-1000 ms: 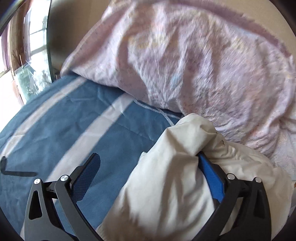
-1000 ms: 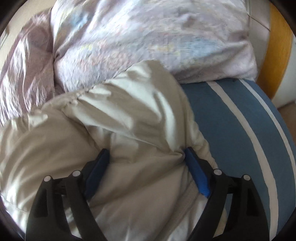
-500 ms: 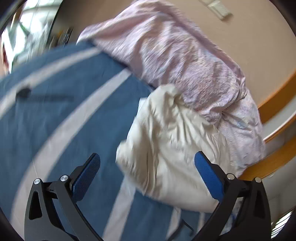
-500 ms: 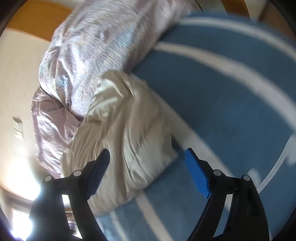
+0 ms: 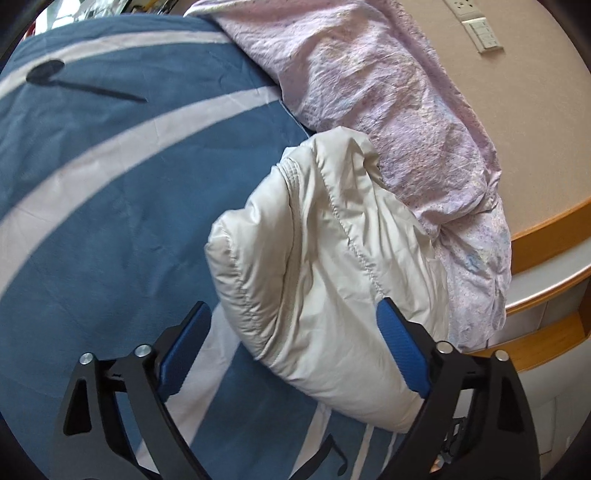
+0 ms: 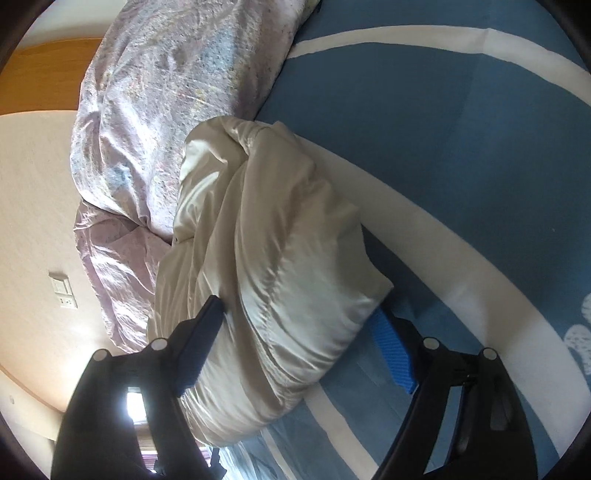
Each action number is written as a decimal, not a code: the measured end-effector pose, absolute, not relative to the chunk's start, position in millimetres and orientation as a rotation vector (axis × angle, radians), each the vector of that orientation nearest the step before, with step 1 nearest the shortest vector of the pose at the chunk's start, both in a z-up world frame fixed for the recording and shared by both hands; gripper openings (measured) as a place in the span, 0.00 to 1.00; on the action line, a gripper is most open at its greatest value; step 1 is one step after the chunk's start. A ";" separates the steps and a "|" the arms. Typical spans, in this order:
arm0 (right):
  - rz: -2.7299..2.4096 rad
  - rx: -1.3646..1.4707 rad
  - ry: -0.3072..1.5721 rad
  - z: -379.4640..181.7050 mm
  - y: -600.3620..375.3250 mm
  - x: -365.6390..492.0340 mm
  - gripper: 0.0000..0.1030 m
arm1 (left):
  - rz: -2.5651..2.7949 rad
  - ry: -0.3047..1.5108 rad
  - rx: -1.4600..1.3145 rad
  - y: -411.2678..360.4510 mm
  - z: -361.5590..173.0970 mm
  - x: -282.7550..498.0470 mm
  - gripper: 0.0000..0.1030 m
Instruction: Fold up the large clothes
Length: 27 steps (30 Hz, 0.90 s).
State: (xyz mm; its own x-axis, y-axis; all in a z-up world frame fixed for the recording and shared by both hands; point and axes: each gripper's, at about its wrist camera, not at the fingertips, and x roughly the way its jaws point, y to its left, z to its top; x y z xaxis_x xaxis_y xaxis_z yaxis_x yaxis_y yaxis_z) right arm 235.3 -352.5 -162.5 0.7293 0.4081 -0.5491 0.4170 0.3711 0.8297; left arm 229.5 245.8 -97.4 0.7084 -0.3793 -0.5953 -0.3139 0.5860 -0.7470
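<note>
A cream padded jacket (image 5: 325, 258) lies folded into a puffy bundle on the blue, white-striped bed cover (image 5: 110, 184), its far side against a lilac flowered duvet (image 5: 388, 92). My left gripper (image 5: 291, 304) is closing. Its right pad (image 5: 402, 350) is at the bundle's near edge, and its left pad (image 5: 184, 347) is clear of it over the cover. In the right wrist view the jacket (image 6: 277, 258) reaches between the fingers of my right gripper (image 6: 295, 306), which is closing slightly. The fingers flank the bundle's end without squeezing it.
The duvet (image 6: 166, 92) is heaped along a beige wall with sockets (image 5: 476, 22). A wooden ledge (image 5: 546, 240) runs at the bed's end. Striped cover (image 6: 461, 147) stretches away from the jacket on the open side.
A second ago both grippers had jacket fabric in their jaws. Both let go, drew back and rolled. The bundle now rests on the bed, and both grippers have come close to it again.
</note>
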 end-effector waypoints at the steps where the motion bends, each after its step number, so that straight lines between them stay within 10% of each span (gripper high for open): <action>1: -0.007 1.228 0.805 -162.8 -352.7 236.4 0.77 | -0.038 0.813 -0.984 245.8 -98.9 231.1 0.85; 8: -0.003 1.213 0.774 -165.1 -352.5 239.1 0.68 | 0.010 0.781 -1.081 255.1 -110.8 239.9 0.70; 19: 0.008 1.051 0.708 -138.0 -340.8 236.4 0.33 | -0.023 0.722 -1.140 261.6 -108.7 239.2 0.20; 27: 0.077 0.898 0.647 -98.0 -323.4 214.3 0.26 | -0.092 0.640 -1.096 271.2 -74.1 223.3 0.15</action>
State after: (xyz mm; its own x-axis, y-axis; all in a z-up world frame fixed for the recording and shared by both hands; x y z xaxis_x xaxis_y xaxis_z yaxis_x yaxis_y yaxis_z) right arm 214.3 -323.4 -98.0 0.8084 0.3239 -0.4915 0.2001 0.6339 0.7470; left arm 223.3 271.2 -74.1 0.8178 -0.3748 -0.4367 -0.2365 0.4729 -0.8488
